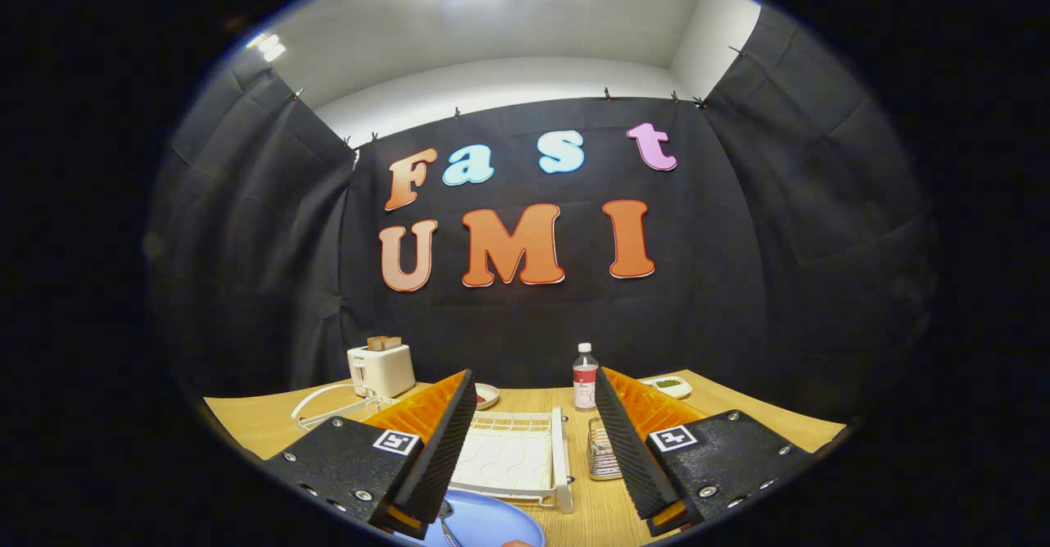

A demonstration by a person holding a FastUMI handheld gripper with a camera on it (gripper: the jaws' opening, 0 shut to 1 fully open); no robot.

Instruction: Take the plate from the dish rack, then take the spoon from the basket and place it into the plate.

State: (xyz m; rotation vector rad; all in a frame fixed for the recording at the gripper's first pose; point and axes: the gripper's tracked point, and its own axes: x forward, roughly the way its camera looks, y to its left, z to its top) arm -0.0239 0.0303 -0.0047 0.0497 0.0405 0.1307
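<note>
Gripper (537, 457) spread wide, holding nothing, above the wooden surface (246, 420). Spoon (447, 522) lying in the blue plate (492, 522) (near the left finger). White dish rack (513, 457) and metal basket (603, 453) just beyond.

Blue plate (484, 522), white dish rack (517, 457), seemingly metallic basket (603, 453)

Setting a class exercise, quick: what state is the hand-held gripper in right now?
Hand-held gripper: open, holding nothing; fingers spread above the dish rack, with the blue plate and spoon just below them.
</note>
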